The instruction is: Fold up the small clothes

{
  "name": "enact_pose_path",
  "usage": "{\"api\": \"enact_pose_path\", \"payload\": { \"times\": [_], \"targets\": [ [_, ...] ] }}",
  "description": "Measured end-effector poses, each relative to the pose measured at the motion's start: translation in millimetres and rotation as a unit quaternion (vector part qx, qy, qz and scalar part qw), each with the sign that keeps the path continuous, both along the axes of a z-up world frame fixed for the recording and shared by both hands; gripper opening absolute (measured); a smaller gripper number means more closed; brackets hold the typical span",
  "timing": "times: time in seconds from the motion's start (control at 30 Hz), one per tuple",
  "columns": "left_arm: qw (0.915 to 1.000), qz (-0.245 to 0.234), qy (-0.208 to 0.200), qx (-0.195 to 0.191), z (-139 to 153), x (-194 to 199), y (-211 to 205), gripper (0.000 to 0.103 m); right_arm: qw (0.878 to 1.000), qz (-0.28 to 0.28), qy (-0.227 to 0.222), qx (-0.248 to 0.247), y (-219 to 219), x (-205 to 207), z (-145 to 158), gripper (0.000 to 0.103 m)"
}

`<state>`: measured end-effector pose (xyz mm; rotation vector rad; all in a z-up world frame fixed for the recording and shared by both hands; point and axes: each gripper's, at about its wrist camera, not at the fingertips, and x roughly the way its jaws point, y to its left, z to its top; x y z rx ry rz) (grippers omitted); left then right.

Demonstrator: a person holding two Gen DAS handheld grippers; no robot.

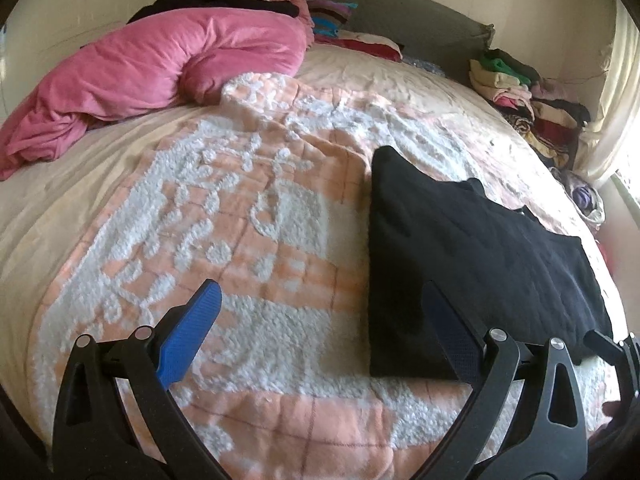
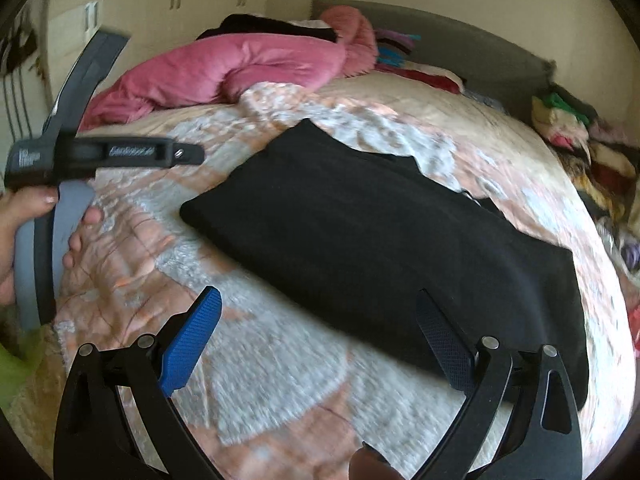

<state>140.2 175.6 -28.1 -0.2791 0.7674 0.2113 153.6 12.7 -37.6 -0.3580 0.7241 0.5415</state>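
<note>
Below: your left gripper and right gripper, fingers spread wide, pinching nothing, hover above black garment; garment lies flat, part-folded on patterned blanket, apparently laid ready for next fold.

We find only one item bearing lettering: the left gripper, seen from the right wrist camera. Pale raised lettering runs along its dark horizontal bar, and a small pale label sits at the bar's left end. Both are too blurred for us to read.
</note>
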Motion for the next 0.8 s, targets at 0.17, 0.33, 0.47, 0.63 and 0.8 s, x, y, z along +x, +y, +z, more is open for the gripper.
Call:
{"api": "enact_pose_path", "payload": {
  "times": [0.17, 0.33, 0.47, 0.63, 0.8],
  "targets": [
    [1.0000, 0.005, 0.000, 0.004, 3, 9, 5, 0.094, 0.999, 0.021, -0.009, -0.038, 32, 5, -14, 0.096],
    [0.9997, 0.007, -0.002, 0.022, 8, 22, 9, 0.094, 0.997, 0.037, -0.026, -0.070, 55, 7, -27, 0.096],
    [0.9996, 0.008, 0.001, 0.027, 9, 35, 13, 0.094, 0.994, 0.040, -0.039, -0.093, 68, 14, -35, 0.097],
    [0.9995, 0.000, 0.014, 0.027, 5, 46, 14, 0.094, 0.991, 0.031, -0.051, -0.120, 82, 23, -44, 0.096],
    [0.9995, 0.002, 0.022, 0.020, 0, 55, 19, 0.094, 0.989, 0.019, -0.055, -0.133, 94, 35, -53, 0.097]
  ]
}}
